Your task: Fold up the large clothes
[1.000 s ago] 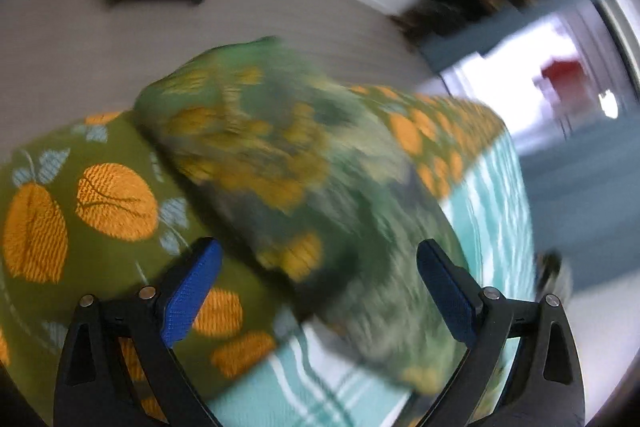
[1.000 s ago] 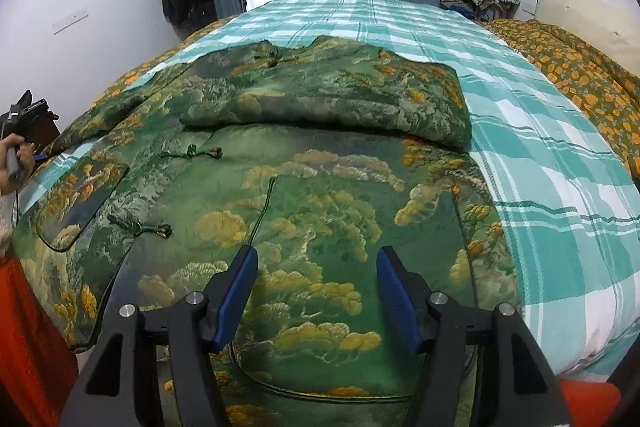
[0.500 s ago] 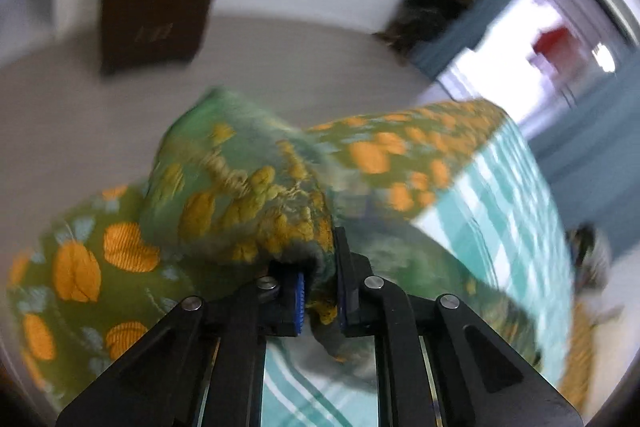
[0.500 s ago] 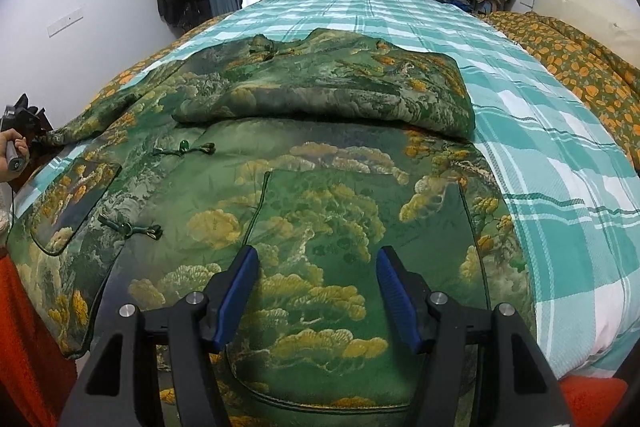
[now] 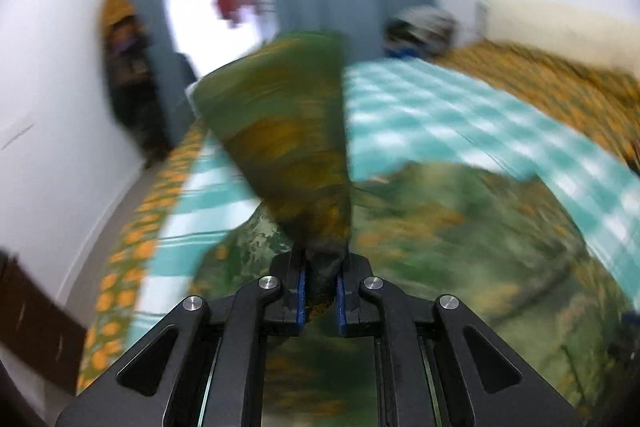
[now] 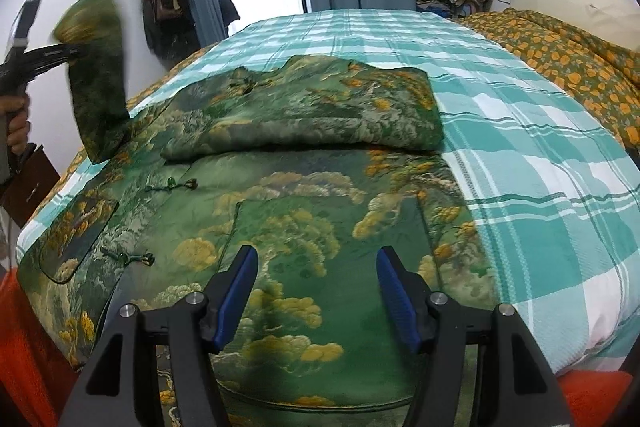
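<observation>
1. The left gripper [image 5: 320, 287], which stood wide open a second ago over the green and gold brocade jacket with a cloud-and-pine pattern [image 6: 312, 211], is now clamped shut on that jacket's left sleeve [image 5: 296, 155], pinching a bunch of cloth between its blue pads.
2. That sleeve lay draped over the left edge of the bed half a second ago; it now hangs lifted in the air above the teal and white checked bedspread [image 6: 520, 131], seen from the right wrist at far left [image 6: 96, 75].
3. I judge this to be the start of the second sleeve fold: the other sleeve already lies folded across the chest [image 6: 312, 111], so the lifted one should be carried right, over the jacket body.
4. The right gripper [image 6: 316, 291] has barely moved; its jaws stand wide apart, holding nothing, poised above the near hem.
5. The jacket body lies flat on the bedspread, front up, collar far, hem near.
6. Hard to read: the left wrist view is heavily motion-blurred, so the sleeve's cuff and how much cloth is caught cannot be told. The left gripper is cut off at the frame edge in the right wrist view, and the jacket's near hem is hidden behind the right gripper.
</observation>
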### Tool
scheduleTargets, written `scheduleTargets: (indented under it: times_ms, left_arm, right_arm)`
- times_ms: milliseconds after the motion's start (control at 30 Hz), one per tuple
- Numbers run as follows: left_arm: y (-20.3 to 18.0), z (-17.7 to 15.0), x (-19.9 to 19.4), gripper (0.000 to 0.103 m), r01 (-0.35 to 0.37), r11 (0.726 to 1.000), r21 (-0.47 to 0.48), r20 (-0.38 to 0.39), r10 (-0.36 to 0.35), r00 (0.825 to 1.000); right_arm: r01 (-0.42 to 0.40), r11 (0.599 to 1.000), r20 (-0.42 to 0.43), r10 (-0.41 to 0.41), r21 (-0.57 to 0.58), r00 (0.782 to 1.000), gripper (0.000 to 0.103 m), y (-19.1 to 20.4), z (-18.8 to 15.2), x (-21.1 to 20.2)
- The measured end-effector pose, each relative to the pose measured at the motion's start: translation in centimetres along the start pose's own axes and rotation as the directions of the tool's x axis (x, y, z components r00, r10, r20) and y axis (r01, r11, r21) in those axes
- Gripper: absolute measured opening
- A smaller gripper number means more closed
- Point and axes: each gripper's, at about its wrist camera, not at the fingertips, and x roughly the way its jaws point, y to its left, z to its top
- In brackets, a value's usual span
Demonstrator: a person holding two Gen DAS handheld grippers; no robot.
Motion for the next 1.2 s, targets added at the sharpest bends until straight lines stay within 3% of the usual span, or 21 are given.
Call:
scheduleTargets:
  times_ms: [133, 233, 333, 400, 467, 500, 667, 900, 1067, 1200]
  left_arm:
    - [-6.4, -2.5, 3.7, 0.009, 0.07, 0.995, 0.069, -0.099, -0.063, 0.993]
    - [-8.9, -4.9, 4.6, 0.011, 0.075, 0.994, 0.078, -0.17, -0.061, 0.984]
    - [-9.4, -6.6, 5.7, 0.027, 0.074, 0.994, 0.084, -0.236, -0.052, 0.97]
    - [-9.8, -7.4, 5.2, 0.067, 0.078, 0.993, 0.085, -0.253, -0.055, 0.966]
    - [-8.9, -8.4, 3.9, 0.089, 0.07, 0.994, 0.082, -0.23, -0.049, 0.972]
    - [-8.4, -9.1, 2.9, 0.093, 0.064, 0.994, 0.083, -0.219, -0.045, 0.975]
    - [-6.8, -11.6, -0.6, 0.093, 0.068, 0.995, 0.068, -0.244, -0.049, 0.969]
    - [-3.1, -15.2, -2.6, 0.096, 0.013, 0.993, -0.114, -0.259, -0.043, 0.965]
    - [-2.0, -17.1, -2.0, 0.096, 0.006, 0.977, -0.214, -0.303, -0.072, 0.95]
    - [-2.3, -17.3, -1.8, 0.096, 0.015, 0.978, -0.209, -0.301, -0.079, 0.95]
  right_arm:
    - [0.003, 1.0, 0.011, -0.003, 0.021, 1.0, 0.063, -1.0, 0.1, -0.3]
    - [0.005, 1.0, 0.012, -0.005, 0.027, 1.0, 0.063, -1.5, 0.0, -0.5]
    - [0.006, 0.999, 0.003, -0.006, 0.035, 1.0, 0.063, -1.9, -0.1, -0.3]
    - [0.001, 0.999, -0.006, -0.001, 0.041, 1.0, 0.063, -2.0, 0.0, 0.0]
    - [-0.005, 0.999, -0.012, 0.006, 0.042, 1.0, 0.063, -1.9, 0.1, 0.3]
    - [-0.01, 0.999, -0.015, 0.01, 0.041, 1.0, 0.063, -1.9, 0.2, 0.4]
    - [-0.048, 0.998, -0.012, 0.048, 0.047, 0.999, 0.063, -1.1, 1.8, 0.6]
    - [-0.175, 0.963, 0.015, 0.175, 0.204, 0.984, 0.063, -1.8, 7.6, 2.9]
    - [-0.275, 0.909, -0.025, 0.297, 0.312, 0.954, 0.063, 0.1, 11.6, 7.2]
    - [-0.362, 0.871, -0.104, 0.416, 0.333, 0.904, 0.063, 4.3, 14.4, 12.9]
